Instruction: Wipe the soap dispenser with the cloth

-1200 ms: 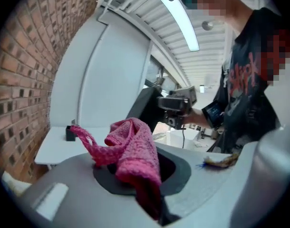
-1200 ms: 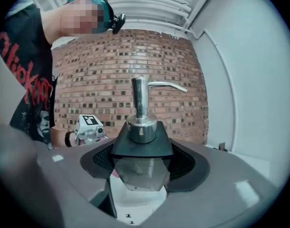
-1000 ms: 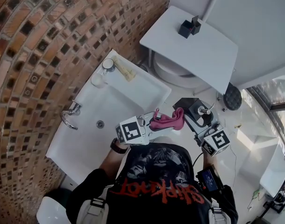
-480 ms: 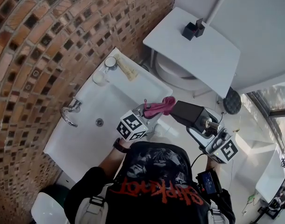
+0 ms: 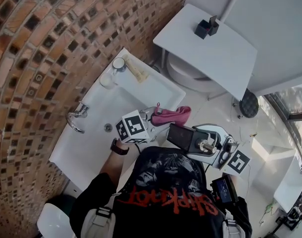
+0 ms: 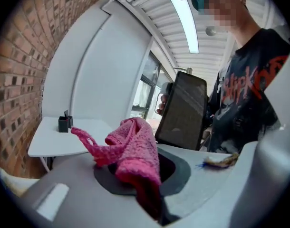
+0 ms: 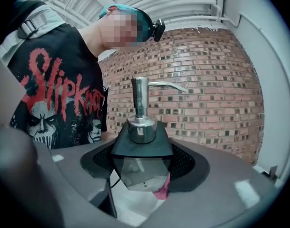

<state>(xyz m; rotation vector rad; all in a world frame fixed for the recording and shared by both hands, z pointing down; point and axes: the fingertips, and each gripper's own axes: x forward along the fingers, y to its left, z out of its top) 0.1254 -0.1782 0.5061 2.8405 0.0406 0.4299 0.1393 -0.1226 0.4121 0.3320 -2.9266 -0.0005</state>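
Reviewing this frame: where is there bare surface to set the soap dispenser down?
Most of the white shelf is bare, apart from the black holder at its far edge. The sink has a bare ledge on the near side of the faucet. Its far corner is crowded by a glass and a tube.

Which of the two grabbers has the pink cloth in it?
The left gripper: its jaws are shut on the pink cloth. The right gripper has no cloth; it grips the black soap dispenser instead.
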